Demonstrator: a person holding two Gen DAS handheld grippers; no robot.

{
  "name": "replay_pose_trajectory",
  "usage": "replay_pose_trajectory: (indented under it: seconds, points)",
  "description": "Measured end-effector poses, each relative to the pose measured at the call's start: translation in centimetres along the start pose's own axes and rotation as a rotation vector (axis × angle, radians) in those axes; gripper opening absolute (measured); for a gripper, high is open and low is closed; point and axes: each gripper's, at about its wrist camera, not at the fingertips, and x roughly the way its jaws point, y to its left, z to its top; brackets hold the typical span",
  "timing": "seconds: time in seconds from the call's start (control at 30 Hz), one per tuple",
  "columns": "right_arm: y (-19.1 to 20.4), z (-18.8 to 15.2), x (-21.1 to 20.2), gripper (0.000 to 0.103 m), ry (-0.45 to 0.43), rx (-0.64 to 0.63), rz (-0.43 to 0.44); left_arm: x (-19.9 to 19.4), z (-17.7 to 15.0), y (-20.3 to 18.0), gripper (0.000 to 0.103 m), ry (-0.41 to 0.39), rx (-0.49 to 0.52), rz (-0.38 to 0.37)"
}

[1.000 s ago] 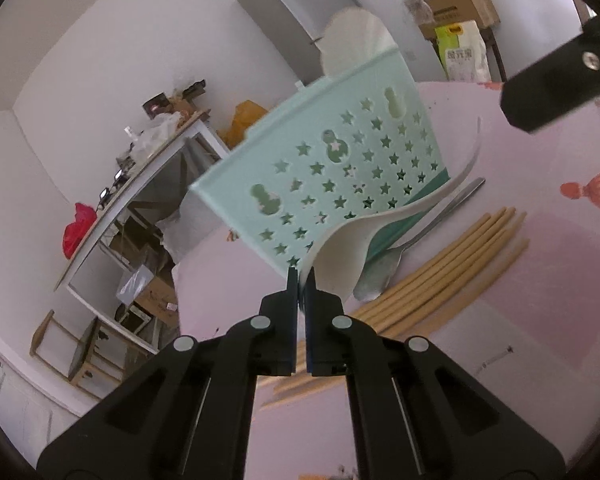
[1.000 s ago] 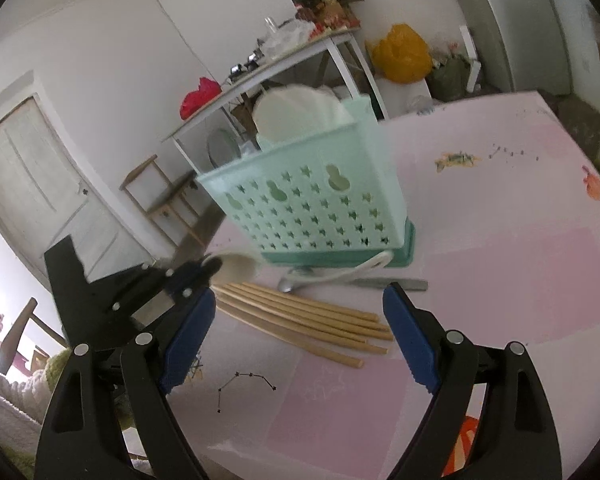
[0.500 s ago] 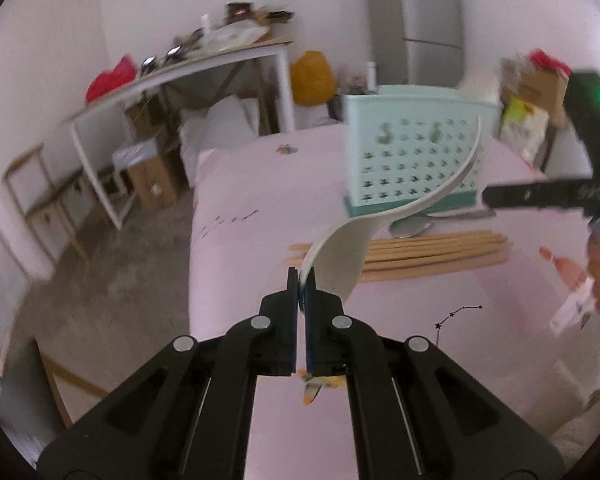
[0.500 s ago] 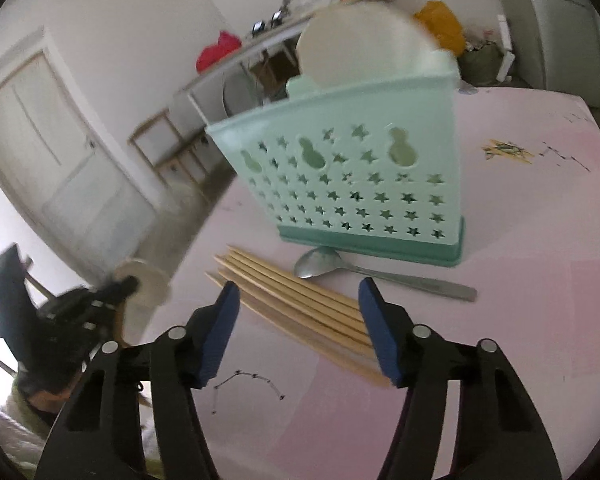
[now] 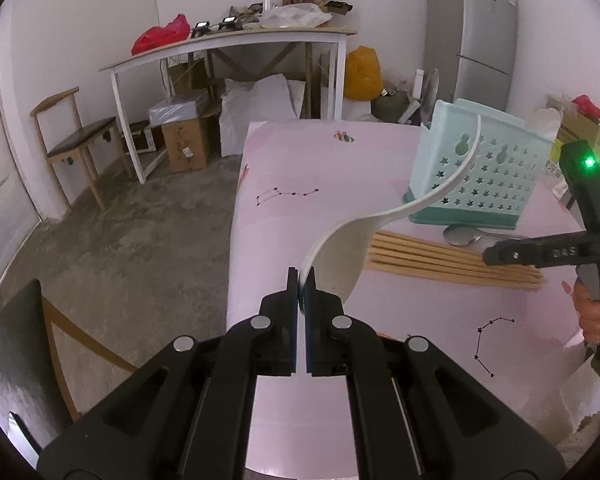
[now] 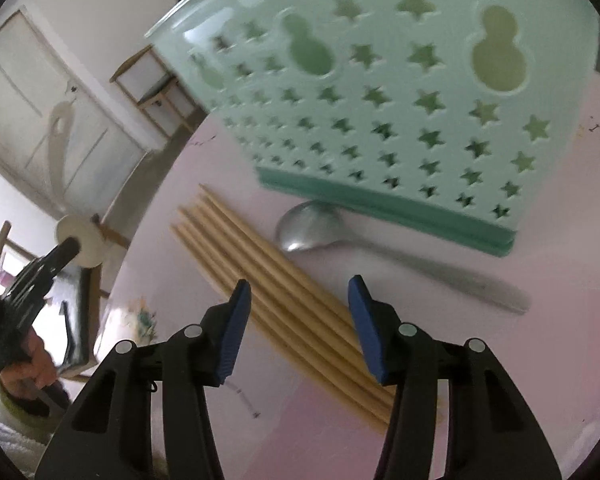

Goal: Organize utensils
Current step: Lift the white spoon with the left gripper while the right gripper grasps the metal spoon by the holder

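With the white rice paddle (image 5: 342,254) clenched by its bowl in the left gripper (image 5: 301,286) above the table's near edge, the spread-open right gripper (image 6: 300,304) hovers over the chopsticks (image 6: 276,292) beside the caddy (image 6: 384,92), likely about to pinch them.

1. Raised letters on the black arm of the right gripper (image 5: 556,253), seen from the left wrist, seem to read "DAS"; the first letter is unclear.
2. A small label sits near the top of the grey refrigerator (image 5: 474,32) door, too small to read.
3. The carton (image 5: 580,136) behind the basket carries print that cannot be read.
4. Nothing legible shows in the right wrist view.
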Motion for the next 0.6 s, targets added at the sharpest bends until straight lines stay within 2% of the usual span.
replay_pose_trajectory:
  seconds: [0.1, 0.33, 0.47, 0.6]
  points:
    - [1.0, -0.1, 0.2, 0.05, 0.029, -0.046, -0.003, 0.2, 0.0, 0.0, 0.001, 0.004, 0.003, -0.003]
    - [1.4, 1.9, -1.3, 0.05, -0.07, -0.159, -0.139, -0.2, -0.1, -0.1, 0.001, -0.007, 0.019, -0.004]
    - [0.5, 2.4, 0.3, 0.05, -0.024, -0.223, -0.2, -0.2, -0.1, -0.1, 0.002, -0.002, 0.011, -0.003]
    - [0.0, 1.8, 0.9, 0.05, 0.035, -0.241, -0.158, -0.1, -0.3, -0.2, 0.002, 0.005, 0.006, -0.001]
